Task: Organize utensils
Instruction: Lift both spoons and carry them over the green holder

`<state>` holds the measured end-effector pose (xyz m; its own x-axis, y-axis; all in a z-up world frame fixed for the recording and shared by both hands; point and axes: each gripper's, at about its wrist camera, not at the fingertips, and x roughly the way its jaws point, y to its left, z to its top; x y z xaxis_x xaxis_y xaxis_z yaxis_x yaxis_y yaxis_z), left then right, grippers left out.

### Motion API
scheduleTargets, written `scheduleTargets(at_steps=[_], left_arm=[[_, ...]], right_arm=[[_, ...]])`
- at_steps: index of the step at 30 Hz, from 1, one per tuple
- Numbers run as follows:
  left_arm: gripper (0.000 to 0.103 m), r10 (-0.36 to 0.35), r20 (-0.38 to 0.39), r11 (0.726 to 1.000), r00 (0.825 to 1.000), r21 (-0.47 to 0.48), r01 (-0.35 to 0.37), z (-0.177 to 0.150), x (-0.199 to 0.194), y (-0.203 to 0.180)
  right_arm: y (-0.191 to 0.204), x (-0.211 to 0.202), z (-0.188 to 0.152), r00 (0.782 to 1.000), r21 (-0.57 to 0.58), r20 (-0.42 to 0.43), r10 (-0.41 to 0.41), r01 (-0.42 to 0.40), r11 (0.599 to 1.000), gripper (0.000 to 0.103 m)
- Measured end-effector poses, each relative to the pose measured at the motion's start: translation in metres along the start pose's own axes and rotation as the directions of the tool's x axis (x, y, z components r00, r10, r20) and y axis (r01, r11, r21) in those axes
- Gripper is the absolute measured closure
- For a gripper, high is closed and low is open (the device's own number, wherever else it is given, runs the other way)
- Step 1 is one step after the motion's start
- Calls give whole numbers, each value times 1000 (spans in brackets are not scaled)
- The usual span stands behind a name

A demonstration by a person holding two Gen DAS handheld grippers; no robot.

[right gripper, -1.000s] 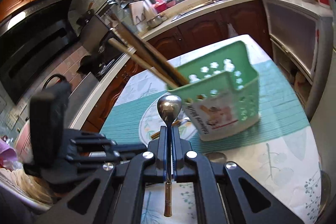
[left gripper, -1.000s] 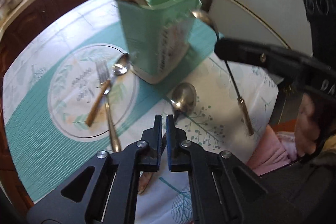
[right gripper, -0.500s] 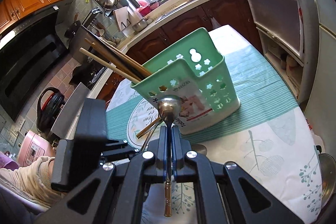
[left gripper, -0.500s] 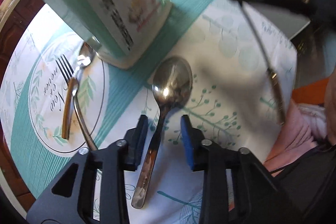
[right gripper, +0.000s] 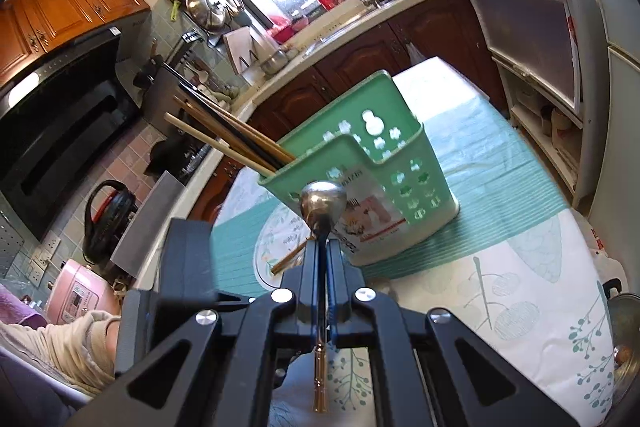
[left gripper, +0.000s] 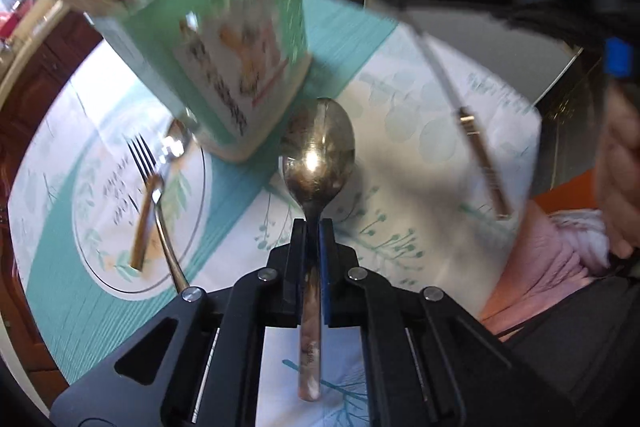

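The green caddy [right gripper: 372, 179] stands on the worktop [right gripper: 520, 287] with only chopsticks [right gripper: 224, 135] in it, so most sorting is left, I'd say: a fork [left gripper: 146, 183] and small spoon [left gripper: 170, 179] lie on the round mat. The left gripper [left gripper: 313, 239] has its jaws clamped on the big spoon [left gripper: 316, 155] (bowl beside the caddy); the right gripper [right gripper: 323, 259] pinches a slim gold-tipped spoon [right gripper: 322, 203].

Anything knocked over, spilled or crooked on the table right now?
Nothing stands out. The green caddy stands upright with chopsticks leaning in it; a fork and a spoon lie loose on the round mat print, awaiting sorting.
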<state>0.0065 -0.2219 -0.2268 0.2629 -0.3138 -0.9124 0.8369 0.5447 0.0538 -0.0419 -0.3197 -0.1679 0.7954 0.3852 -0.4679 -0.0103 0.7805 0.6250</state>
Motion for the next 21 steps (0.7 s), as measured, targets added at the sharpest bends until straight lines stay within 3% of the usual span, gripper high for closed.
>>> scheduleTargets(at_steps=[3,8,11,16,21], left_arm=[[100,-2,116,1000,993,-11,3,4,-30,-4],[100,8,277,997,961,-79,15,21,-75,8],[100,22,376,991,926,-128,28,37,-100,22],[100,63,517,970,854,-233,70,83,-126,51],[100,71,605,938,793,-310,153,126,-131,84]], right_arm=[[2,-9,5,999,4,35,14,-15,1000,100],[2,-29,18,992,7,126,11,-12,1000,100],[2,-39,27,983,10,181,-7,5,1000,100],[2,-32,52,976,-21,219,-17,22,1000,100],[10,-10,84,971,-99,238,24,-1,995,100]])
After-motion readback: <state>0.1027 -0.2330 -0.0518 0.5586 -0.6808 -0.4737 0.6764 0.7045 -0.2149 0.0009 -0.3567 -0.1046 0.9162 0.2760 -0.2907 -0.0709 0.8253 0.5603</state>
